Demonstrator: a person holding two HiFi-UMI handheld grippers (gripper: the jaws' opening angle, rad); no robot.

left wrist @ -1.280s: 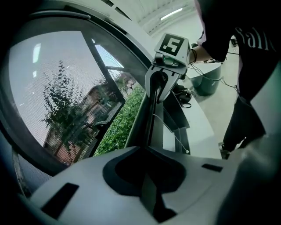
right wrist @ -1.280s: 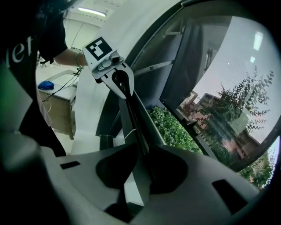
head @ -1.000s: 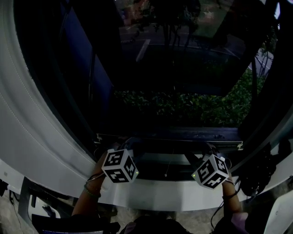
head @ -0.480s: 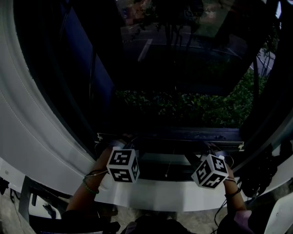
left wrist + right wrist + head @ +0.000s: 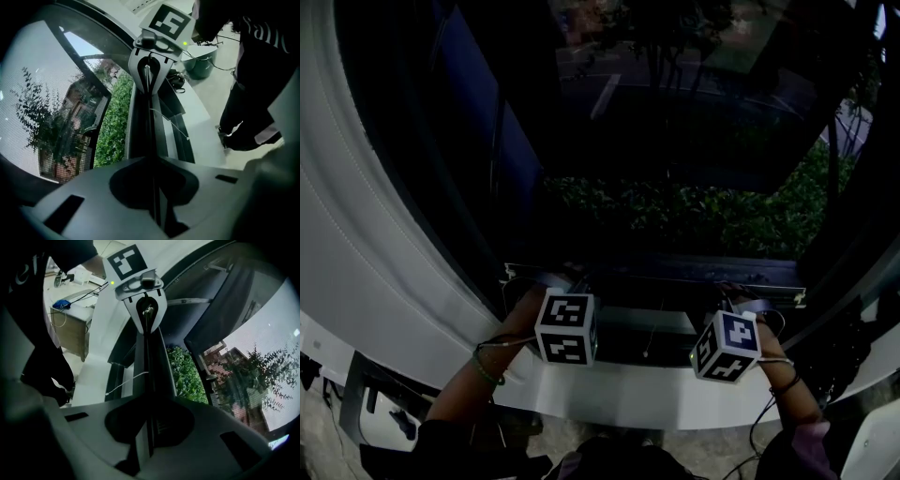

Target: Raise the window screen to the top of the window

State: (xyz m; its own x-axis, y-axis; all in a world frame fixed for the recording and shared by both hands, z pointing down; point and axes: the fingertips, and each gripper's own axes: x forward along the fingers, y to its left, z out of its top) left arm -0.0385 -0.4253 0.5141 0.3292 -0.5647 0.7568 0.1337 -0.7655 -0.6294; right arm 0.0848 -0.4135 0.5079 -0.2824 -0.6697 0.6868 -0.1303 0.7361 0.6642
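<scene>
The window screen's dark bottom rail (image 5: pixel 656 278) lies low, just above the white sill (image 5: pixel 628 394). Above the rail the mesh (image 5: pixel 675 141) covers the pane. My left gripper (image 5: pixel 558 286) holds the rail near its left end, its jaws shut on the thin bar (image 5: pixel 150 117). My right gripper (image 5: pixel 733 295) is at the rail's right end. Its jaws are closing with the bar (image 5: pixel 150 362) between them, and the pads look pressed on it. Each gripper view shows the other gripper far along the rail: the right gripper (image 5: pixel 150 70) and the left gripper (image 5: pixel 146 310).
A thin pull cord (image 5: pixel 652 339) hangs at the middle below the rail. A wide white frame (image 5: pixel 375 234) curves up the left side. Green bushes (image 5: pixel 694 216) show outside through the mesh. A wooden desk (image 5: pixel 70 324) stands in the room behind.
Both marker cubes have rolled in place, and the left one has shifted a little right and up. The rail sits at the same low height.
</scene>
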